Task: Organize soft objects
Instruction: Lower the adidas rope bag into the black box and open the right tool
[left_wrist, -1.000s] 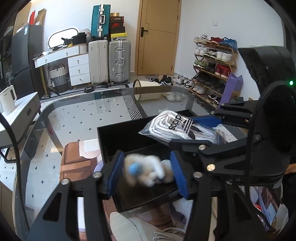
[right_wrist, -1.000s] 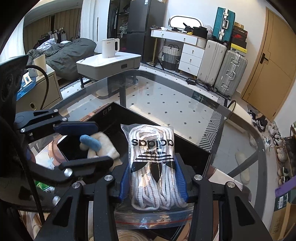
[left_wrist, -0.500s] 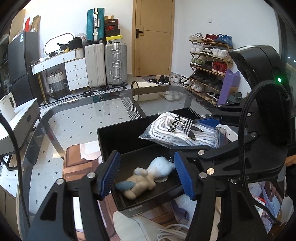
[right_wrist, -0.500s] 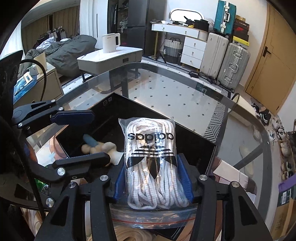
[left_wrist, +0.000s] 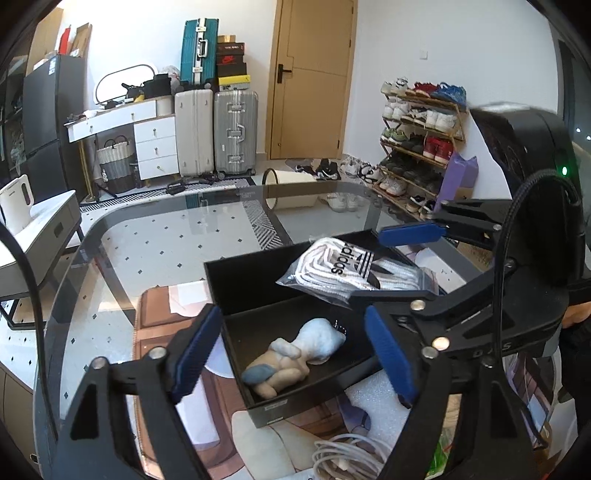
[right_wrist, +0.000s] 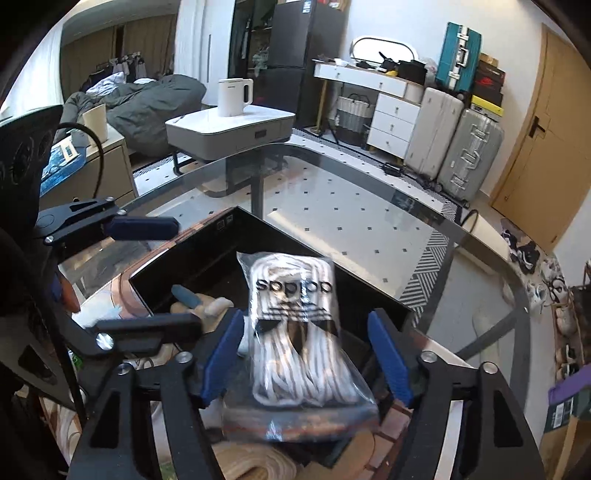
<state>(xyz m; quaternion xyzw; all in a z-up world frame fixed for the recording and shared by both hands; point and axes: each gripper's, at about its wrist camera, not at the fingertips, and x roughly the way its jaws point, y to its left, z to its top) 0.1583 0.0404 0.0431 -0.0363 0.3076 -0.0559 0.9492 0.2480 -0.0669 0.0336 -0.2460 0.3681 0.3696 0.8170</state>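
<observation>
A small plush toy (left_wrist: 291, 354), beige with pale blue parts, lies on its side inside a black box (left_wrist: 236, 269) on the glass table. My left gripper (left_wrist: 291, 350) is open above and around it, not touching. A clear bag of white Adidas laces (right_wrist: 295, 328) lies between the open jaws of my right gripper (right_wrist: 306, 354), over the box's near edge; the blue pads stand clear of it. The bag also shows in the left wrist view (left_wrist: 351, 273). The plush (right_wrist: 201, 302) is partly hidden behind the left gripper in the right wrist view.
The box sits on a printed mat (left_wrist: 155, 328) near the glass table's front edge. A coil of white cable (left_wrist: 347, 458) and white foam (left_wrist: 380, 402) lie in front of the box. A white side table with a kettle (right_wrist: 234, 98) stands beyond the table.
My left gripper opened and dropped the plush into the box, then drew back. My right gripper opened around the lace bag, which now rests loose over the box edge.
</observation>
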